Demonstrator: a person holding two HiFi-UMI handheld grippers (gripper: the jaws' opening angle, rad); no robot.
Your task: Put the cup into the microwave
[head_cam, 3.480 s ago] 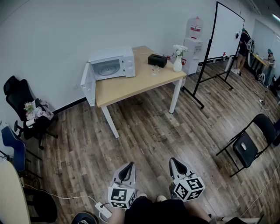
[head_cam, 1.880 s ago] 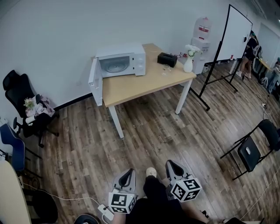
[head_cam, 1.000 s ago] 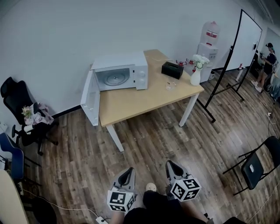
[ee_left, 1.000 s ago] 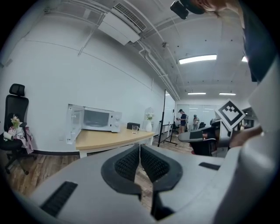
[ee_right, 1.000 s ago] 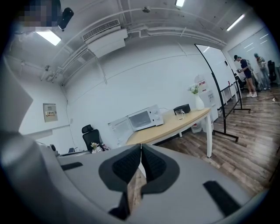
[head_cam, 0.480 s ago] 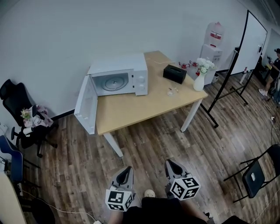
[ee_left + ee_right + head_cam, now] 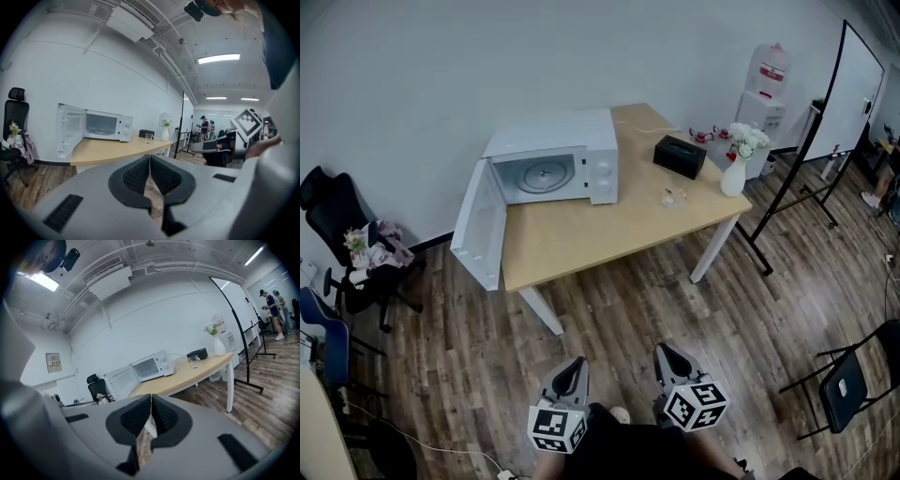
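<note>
Both held low & close to body at bottom edge of head view: L two-jaw gripper [image 7: 575, 362] and R two-jaw gripper [image 7: 665, 349], side by side, a little apart, roughly parallel. Tips fwd toward table, tilted slightly below level. Marker cubes at rear, nearest body. Hands themselves not discernible in head view. Over dark wood-plank floor [image 7: 628, 300], well short of table.

L: clenched, dark ribbed pads pressed together, nothing btwn. R: same, pads tight together, empty.

Small clear glass cup [image 7: 671, 196]: upright on light wooden table w/ white legs [image 7: 572, 239], toward its R half, standing free. Near black rectangular box [image 7: 679, 156] and white vase w/ white flowers [image 7: 733, 173], touching neither. Outside microwave, well apart from both grippers.

White microwave oven [image 7: 551, 141]: at table's back L part, against white wall. Door [image 7: 478, 225] swung wide open to L, hanging past table edge. Round glass turntable visible inside cavity.

Elsewhere in rm: black office chair [image 7: 328, 202] at far L by wall w/ cloth & small flowers on seat; white water dispenser w/ bottle on top [image 7: 769, 80] behind table's R end; whiteboard on black stand [image 7: 853, 80] far R; black folding chair [image 7: 848, 384] lower R.
</note>
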